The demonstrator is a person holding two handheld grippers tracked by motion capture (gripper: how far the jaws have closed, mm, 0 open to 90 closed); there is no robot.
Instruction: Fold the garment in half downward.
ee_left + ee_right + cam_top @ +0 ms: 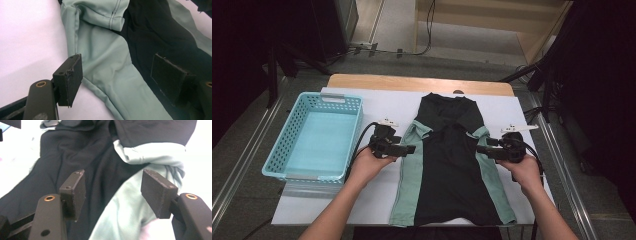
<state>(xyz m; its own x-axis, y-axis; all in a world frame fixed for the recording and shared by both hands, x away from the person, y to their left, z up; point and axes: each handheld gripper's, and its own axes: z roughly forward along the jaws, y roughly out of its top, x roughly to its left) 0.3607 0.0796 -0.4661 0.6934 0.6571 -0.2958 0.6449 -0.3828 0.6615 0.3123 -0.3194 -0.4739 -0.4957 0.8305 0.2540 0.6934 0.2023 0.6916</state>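
Note:
A black shirt (447, 165) with pale green side panels lies flat on the white sheet, collar at the far end and sleeves folded in. My left gripper (408, 149) hovers open at the shirt's left green panel (107, 67), jaws apart with the panel's edge between them. My right gripper (481, 149) stands open at the right green panel (130, 207), just below the folded sleeve (152, 152). Neither pair of jaws holds cloth.
A light blue plastic basket (294, 142) sits on the left of the white sheet (377, 105). The wooden table edge (412, 82) runs along the far side. Black stands and cables surround the table.

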